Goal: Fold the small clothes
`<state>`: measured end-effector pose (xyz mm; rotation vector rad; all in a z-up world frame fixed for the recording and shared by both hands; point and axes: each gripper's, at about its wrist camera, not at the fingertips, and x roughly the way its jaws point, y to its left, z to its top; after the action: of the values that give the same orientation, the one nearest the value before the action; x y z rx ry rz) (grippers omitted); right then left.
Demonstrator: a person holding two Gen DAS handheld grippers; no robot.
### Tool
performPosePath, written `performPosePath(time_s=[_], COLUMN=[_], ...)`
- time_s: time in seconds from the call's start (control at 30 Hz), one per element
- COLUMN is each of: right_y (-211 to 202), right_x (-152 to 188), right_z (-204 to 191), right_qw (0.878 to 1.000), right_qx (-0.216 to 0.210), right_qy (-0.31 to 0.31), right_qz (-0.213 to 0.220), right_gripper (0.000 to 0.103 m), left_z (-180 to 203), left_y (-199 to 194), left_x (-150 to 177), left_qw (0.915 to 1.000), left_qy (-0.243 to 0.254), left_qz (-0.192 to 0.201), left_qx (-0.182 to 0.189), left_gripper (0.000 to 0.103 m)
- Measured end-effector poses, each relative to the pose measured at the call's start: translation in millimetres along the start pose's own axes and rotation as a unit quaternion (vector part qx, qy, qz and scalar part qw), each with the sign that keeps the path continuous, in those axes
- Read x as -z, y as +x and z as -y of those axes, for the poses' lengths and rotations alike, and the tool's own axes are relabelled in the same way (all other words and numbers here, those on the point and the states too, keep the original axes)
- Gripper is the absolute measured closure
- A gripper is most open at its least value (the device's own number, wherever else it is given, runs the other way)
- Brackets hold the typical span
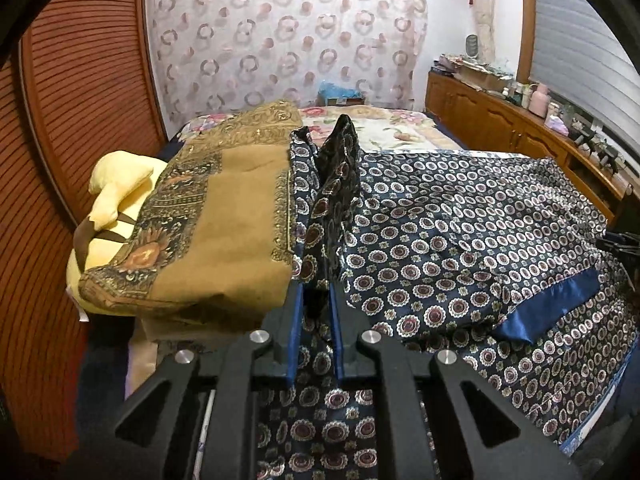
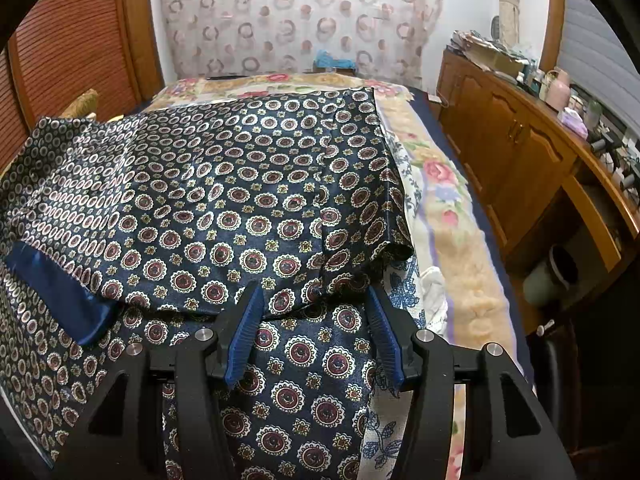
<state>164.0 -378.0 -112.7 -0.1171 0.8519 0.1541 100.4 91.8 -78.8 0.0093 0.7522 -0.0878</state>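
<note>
A navy silky garment [image 1: 460,208] printed with red and white medallions lies spread over the bed. It has a plain blue satin band [image 1: 548,308]. My left gripper [image 1: 315,286] is shut on a bunched ridge of this cloth [image 1: 340,160], which stands up between the blue pads at the garment's left edge. In the right wrist view the same garment [image 2: 240,200] fills the middle, with its satin band [image 2: 56,292] at the left. My right gripper [image 2: 314,294] stands open over the garment's near right part. Cloth lies under its spread fingers, and the pads do not press it.
A folded brown patterned cloth [image 1: 240,208] and a yellow plush toy [image 1: 116,184] lie left of the garment. A floral bedspread [image 2: 448,208] shows on the right. A wooden cabinet [image 2: 512,160] with clutter on top runs along the right wall, with a grey bin [image 2: 552,276] beside it.
</note>
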Motion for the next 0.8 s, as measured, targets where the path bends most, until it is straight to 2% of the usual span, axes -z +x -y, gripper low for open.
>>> performPosePath(time_s=[0.37,0.4,0.47,0.6,0.8], right_y=[0.0,0.0,-0.1,-3.2,-10.9], right_x=[0.2,0.3,0.3,-2.9,-14.3], right_z=[-0.1,-0.1,0.0,4.9,23.9], right_qw=[1.0,1.0,1.0,1.0,0.999], right_qx=[0.0,0.0,-0.001,-0.015,-0.006], right_qy=[0.0,0.0,0.001,0.009,0.039], right_qz=[0.0,0.0,0.0,0.006,0.026], right_gripper=[0.049,0.049,0.049,0.049,0.048], left_z=[6.6,7.6,6.6,6.4,12.3], left_y=[15.8,15.2,12.7,1.4,-15.3], left_x=[-8.0,-7.7,-8.2,-9.9,-11.6], left_qw=[0.9997,0.9997,0.9996,0.9992,0.9979], left_qy=[0.023,0.024,0.017,0.011,0.01], left_qz=[-0.002,0.0,0.003,0.02,0.038], left_qx=[-0.003,0.0,0.021,0.033,0.05], left_gripper=[0.094,0.101,0.103,0.103,0.103])
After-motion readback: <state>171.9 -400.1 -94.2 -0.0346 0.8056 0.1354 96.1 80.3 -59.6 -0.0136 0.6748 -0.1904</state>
